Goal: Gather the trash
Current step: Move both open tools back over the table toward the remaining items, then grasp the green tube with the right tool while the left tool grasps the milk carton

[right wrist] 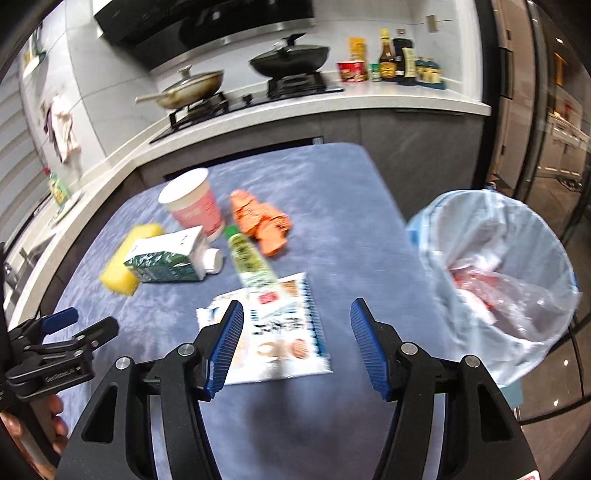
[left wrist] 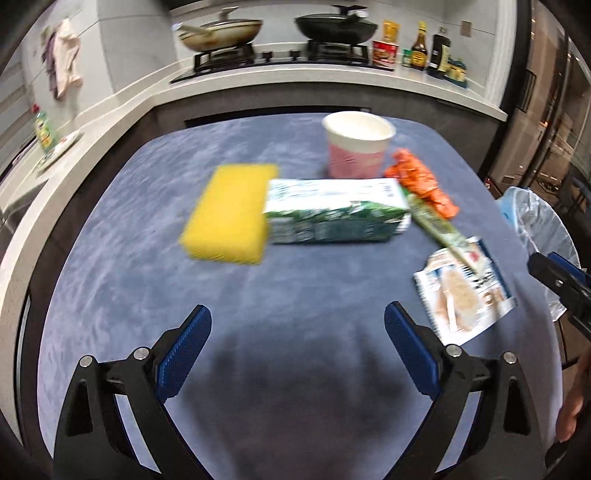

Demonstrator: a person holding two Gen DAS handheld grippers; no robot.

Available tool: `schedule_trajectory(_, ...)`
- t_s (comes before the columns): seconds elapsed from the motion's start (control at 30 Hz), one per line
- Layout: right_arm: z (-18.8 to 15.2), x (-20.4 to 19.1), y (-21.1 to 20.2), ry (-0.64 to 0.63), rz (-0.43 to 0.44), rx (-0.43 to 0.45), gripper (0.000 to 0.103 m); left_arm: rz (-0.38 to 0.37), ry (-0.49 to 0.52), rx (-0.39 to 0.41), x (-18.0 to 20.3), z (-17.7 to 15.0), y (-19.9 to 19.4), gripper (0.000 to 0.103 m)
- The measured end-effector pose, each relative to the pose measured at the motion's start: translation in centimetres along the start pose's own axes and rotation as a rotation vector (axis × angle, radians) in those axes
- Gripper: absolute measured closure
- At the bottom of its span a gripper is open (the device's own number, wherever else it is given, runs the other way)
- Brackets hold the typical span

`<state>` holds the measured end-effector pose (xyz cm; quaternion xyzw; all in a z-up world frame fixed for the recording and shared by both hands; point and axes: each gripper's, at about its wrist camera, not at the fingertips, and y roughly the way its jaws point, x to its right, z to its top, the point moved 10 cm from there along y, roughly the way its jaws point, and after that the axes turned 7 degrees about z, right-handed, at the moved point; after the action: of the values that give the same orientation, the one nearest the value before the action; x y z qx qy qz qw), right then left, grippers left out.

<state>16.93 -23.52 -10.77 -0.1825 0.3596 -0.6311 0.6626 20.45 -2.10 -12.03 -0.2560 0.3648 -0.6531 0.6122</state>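
On the blue table (left wrist: 147, 206) lie a green-and-white carton (left wrist: 332, 210) (right wrist: 170, 254), a pink paper cup (left wrist: 356, 144) (right wrist: 194, 206), a crumpled orange wrapper (left wrist: 419, 181) (right wrist: 262, 225), a green stick packet (left wrist: 439, 229) (right wrist: 251, 262) and a flat white snack bag (left wrist: 465, 288) (right wrist: 277, 332). My left gripper (left wrist: 297, 325) is open and empty, short of the carton. My right gripper (right wrist: 295, 325) is open and empty, over the near part of the snack bag. It also shows at the right edge of the left wrist view (left wrist: 554, 273). A bin lined with a clear bag (right wrist: 498, 266) (left wrist: 539, 229) stands right of the table.
A yellow sponge (left wrist: 229, 214) (right wrist: 125, 258) lies against the carton's left end. Behind the table runs a kitchen counter (left wrist: 295, 74) with a stove, two pans (left wrist: 221, 33) and sauce bottles (left wrist: 421, 48). The left gripper shows at the left of the right wrist view (right wrist: 74, 332).
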Motion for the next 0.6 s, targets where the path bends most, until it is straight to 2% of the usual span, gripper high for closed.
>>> schedule_trajectory(0.27, 0.6, -2.7, 4.7, -0.06, -0.01, -0.055, 0.044, -0.011, -0.05, -0.019, -3.6, -0.5, 1.2, 0.012)
schedule_trajectory(0.4, 0.8, -3.2, 7.3, -0.094, -0.011, -0.088, 0.046, -0.026, -0.057, -0.012, -4.0, 0.7, 1.7, 0.012)
schedule_trajectory(0.53, 1.2, -3.2, 9.3, -0.096, -0.004, -0.116, 0.047, -0.059, -0.005, 0.02, -3.5, 3.0, 2.4, 0.01)
schedule_trajectory(0.6, 1.5, -3.1, 10.0, -0.097, 0.003, -0.128, 0.05, -0.063, 0.043, 0.042, -2.8, 4.3, 2.9, 0.009)
